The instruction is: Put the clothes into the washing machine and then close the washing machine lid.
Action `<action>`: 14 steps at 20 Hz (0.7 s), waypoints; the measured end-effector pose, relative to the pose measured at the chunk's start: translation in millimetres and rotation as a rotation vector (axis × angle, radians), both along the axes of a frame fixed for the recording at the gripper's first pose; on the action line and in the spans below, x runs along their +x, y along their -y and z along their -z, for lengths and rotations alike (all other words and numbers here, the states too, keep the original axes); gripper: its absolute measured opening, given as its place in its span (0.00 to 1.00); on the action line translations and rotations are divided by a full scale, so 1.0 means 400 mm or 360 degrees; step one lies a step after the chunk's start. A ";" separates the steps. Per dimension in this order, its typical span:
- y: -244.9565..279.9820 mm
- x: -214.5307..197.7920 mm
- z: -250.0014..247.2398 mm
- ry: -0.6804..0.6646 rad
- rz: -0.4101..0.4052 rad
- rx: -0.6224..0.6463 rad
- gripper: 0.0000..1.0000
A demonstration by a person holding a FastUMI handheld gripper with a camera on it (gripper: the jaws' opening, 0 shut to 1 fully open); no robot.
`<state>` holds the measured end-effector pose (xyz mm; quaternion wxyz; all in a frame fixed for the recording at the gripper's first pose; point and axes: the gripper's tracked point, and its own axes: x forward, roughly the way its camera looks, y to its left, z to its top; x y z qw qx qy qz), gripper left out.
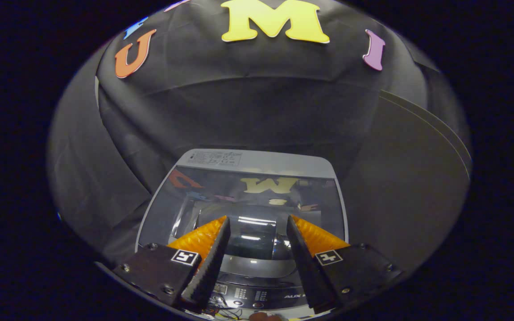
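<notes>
A grey top-loading washing machine [259, 159] stands below me against the black cloth wall. Its glass lid [221, 200] lies flat and shut over the tub and mirrors the wall above. My gripper [258, 218] hovers over the front half of the lid, fingers spread open with nothing between them. Between the fingers I see the lid's curved front edge, and below that the control panel [252, 295] with its small buttons. What is under the dark glass is unclear.
Black cloth [257, 111] hangs close behind and to both sides of the machine. A dark flat panel [417, 169] leans at the right. A few thin wires [223, 313] lie at the machine's front edge, under the fingers.
</notes>
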<state>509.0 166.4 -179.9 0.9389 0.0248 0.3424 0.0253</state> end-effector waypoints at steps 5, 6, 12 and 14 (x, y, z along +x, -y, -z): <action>0.001 0.002 -0.090 0.0140 -0.0080 -0.0021 0.81; 0.003 -0.016 -0.118 0.0179 -0.0095 -0.0017 0.81; 0.042 -0.161 -0.307 0.0413 -0.0175 0.0035 0.81; 0.070 -0.238 -0.374 0.0517 -0.0195 0.0037 0.81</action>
